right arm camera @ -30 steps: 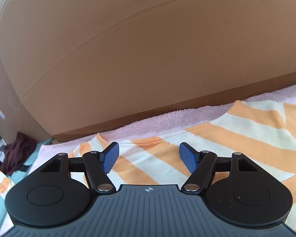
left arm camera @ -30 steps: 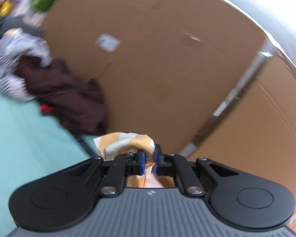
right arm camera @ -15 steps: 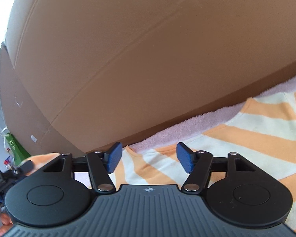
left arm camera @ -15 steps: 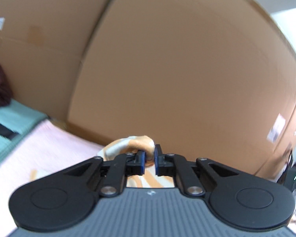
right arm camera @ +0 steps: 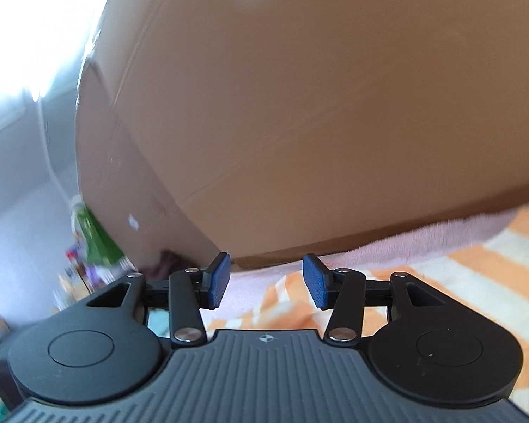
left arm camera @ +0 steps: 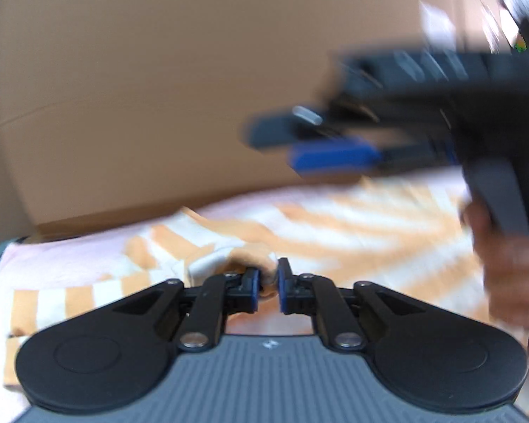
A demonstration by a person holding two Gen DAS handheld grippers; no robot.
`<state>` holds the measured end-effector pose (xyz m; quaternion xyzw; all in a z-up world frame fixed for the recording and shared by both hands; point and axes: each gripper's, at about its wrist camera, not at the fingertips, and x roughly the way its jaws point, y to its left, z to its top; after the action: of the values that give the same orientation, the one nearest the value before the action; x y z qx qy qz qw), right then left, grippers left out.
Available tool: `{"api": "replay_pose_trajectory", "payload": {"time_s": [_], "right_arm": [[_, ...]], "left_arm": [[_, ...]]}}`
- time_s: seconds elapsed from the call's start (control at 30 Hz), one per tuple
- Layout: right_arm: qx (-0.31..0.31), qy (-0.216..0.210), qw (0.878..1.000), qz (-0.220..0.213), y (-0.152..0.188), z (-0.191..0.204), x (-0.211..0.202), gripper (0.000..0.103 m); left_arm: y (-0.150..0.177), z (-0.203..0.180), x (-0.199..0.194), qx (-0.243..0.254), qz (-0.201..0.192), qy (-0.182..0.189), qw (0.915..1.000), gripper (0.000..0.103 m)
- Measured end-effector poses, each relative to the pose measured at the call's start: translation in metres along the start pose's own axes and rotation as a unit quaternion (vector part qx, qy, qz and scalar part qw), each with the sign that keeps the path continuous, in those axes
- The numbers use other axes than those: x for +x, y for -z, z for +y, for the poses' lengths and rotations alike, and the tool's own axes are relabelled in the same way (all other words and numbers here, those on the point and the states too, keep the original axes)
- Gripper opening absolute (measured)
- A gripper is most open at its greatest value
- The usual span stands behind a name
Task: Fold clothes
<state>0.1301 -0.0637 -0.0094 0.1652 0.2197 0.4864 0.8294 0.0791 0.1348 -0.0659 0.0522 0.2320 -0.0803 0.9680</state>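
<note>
Between left gripper (left arm camera: pixel 268 286) fingers, striped shirt (left arm camera: pixel 335 225)

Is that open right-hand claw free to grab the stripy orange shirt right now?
Probably yes. The right gripper is open and empty, and the striped shirt lies spread just ahead on the pink towel, nothing between. The left gripper pinches another fold.

Left wrist view: right gripper (left arm camera: pixel 321 144) smeared by motion blur, its fingers (left arm camera: pixel 335 157) only blue-black streaks; spread unreadable here. Hand (left arm camera: pixel 508 275) holding it blurred, cut by right edge. Striped shirt (left arm camera: pixel 352 225) soft-edged; pinched fold hidden between left gripper (left arm camera: pixel 267 283) pads.

Right wrist view: shirt (right arm camera: pixel 493 268) cut off at right edge, partly hidden behind gripper body. Green object (right arm camera: pixel 95 236) and small clutter at left too blurred to identify.
</note>
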Motion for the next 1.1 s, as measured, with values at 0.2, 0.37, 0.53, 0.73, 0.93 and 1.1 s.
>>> {"api": "replay_pose_trajectory", "payload": {"time_s": [0.2,0.37,0.53,0.73,0.93,1.1], "right_arm": [[-0.158,0.005,0.984,0.082,0.007,0.03,0.024,0.052],[-0.24,0.042,0.96,0.137,0.004,0.039,0.025,0.052],[-0.231,0.147,0.945,0.176,0.021,0.019,0.017,0.055],[-0.048,0.17,0.972,0.154,0.021,-0.024,0.021,0.056],[-0.064,0.154,0.975,0.145,0.03,-0.008,0.046,0.056],[-0.066,0.152,0.976,0.14,0.032,-0.003,0.05,0.01]], "left_arm": [[0.005,-0.016,0.0,0.063,0.037,0.058,0.9956,0.045],[0.023,-0.005,-0.037,0.079,0.021,0.043,0.9957,0.063],[0.041,0.028,-0.058,0.013,0.003,0.012,0.9998,0.074],[0.04,0.04,-0.054,-0.049,0.018,0.019,0.9984,0.078],[0.037,0.034,-0.058,-0.045,0.009,0.018,0.9988,0.09],[0.036,0.033,-0.06,-0.044,0.001,0.018,0.9989,0.094]]}}
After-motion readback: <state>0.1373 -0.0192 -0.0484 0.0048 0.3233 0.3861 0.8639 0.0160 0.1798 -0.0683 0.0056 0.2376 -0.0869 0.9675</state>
